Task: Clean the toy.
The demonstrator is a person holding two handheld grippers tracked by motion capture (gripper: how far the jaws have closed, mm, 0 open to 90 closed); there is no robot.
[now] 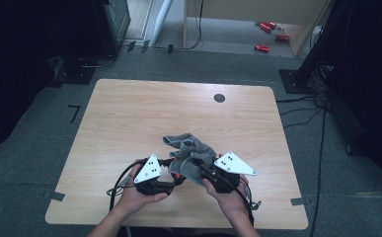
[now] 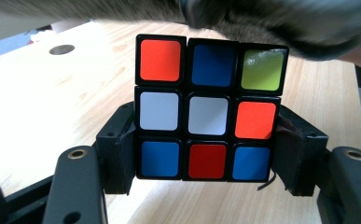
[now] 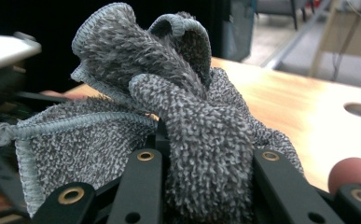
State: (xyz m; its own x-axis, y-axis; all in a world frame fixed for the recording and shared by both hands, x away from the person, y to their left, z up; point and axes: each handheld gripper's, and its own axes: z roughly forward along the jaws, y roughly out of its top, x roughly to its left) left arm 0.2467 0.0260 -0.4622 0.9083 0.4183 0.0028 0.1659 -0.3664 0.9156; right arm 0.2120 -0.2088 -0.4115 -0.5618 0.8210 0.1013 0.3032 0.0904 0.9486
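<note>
A puzzle cube with black edges is held upright above the counter, its near face showing orange, blue, green, white and red squares. A grey terry cloth is bunched and crumpled, draped against the cube's top.

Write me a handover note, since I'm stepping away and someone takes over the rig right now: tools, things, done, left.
Left tool: shut on the puzzle cube, gripped by its two sides, held above the table.
Right tool: shut on a bunched grey cloth, which drapes over the cube's top.
Both sit together near the table's front edge, between the hands.
Done: cube and cloth picked up and brought together.
Left, likely: wipe the cube's faces with the cloth, then set both down.
</note>
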